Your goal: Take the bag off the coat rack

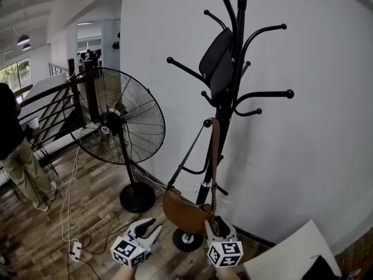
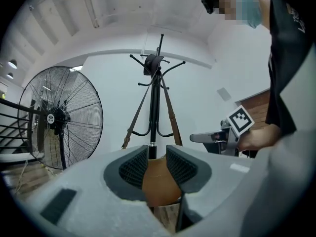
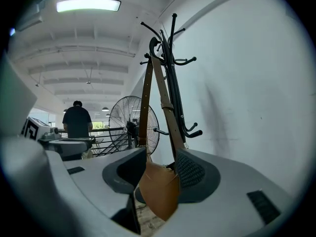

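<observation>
A brown leather bag hangs low by its long strap from a hook of the black coat rack, which stands against the white wall. My right gripper is at the bag's right end. In the right gripper view the bag sits between the pads, and the right gripper is shut on it. My left gripper is just left of the bag and apart from it. The left gripper is open, and the bag shows through the gap, with the rack behind.
A black padded item hangs high on the rack. A large standing fan is to the left, its cable running to a power strip on the wood floor. A person stands by the railing. A white board is at bottom right.
</observation>
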Tool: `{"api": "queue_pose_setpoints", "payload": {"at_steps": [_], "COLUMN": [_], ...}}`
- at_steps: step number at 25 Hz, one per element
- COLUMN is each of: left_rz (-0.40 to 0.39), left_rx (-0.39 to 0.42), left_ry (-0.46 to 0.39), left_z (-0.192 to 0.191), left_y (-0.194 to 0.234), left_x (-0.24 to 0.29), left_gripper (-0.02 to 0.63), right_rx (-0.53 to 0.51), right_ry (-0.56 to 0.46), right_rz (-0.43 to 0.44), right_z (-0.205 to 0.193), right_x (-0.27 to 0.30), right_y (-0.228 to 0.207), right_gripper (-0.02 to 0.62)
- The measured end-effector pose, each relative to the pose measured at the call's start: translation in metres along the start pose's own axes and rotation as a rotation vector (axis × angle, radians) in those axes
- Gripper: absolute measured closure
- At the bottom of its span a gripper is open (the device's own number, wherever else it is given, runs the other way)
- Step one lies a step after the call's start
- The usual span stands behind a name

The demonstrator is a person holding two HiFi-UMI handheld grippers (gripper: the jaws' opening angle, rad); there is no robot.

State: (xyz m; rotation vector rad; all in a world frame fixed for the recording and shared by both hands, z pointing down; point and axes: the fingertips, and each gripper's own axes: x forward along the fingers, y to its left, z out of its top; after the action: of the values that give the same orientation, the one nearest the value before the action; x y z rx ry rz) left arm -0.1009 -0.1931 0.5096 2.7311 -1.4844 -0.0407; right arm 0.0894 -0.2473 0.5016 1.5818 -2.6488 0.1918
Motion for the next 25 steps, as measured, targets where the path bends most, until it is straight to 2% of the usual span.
{"api": "queue_pose_setpoints", "payload": {"at_steps": [5,11,15,19,25], "left_rz": [0.038,0.021,-0.014,-0.089,-0.148], "left_rx": [-0.032,-0.025,-0.025,0.003,0.025], "left_ry": [0.015,0.031,0.026,0.013,0.003], "left_z": [-0.001,-0.002,0.002,0.009,0.022], "left_y": [-0.001,0.006,0.021,0.037,0.069], "left_x": [0.025,0.055,0.073,0.093,0.116], "left_gripper": [0.495,0.496,0.491,0.486,0.440], "right_rx": [-0.030,-0.052,-0.060,-0.074,-0.101], "right_ry": [0.001,-0.014,-0.031,-0.053,-0.065], "right_rz": [0.031,0.012,-0.033,-0.108,-0.180], "right_z": [0.004,0.010,0.018,0.029,0.039], "right_x": [0.018,0.036,0.048,0.056,0.072], "right_y": [-0.019,-0.036,-0.039,-0.041,-0.028], "right_gripper": [0.428,0.428,0.428,0.431,0.440]}}
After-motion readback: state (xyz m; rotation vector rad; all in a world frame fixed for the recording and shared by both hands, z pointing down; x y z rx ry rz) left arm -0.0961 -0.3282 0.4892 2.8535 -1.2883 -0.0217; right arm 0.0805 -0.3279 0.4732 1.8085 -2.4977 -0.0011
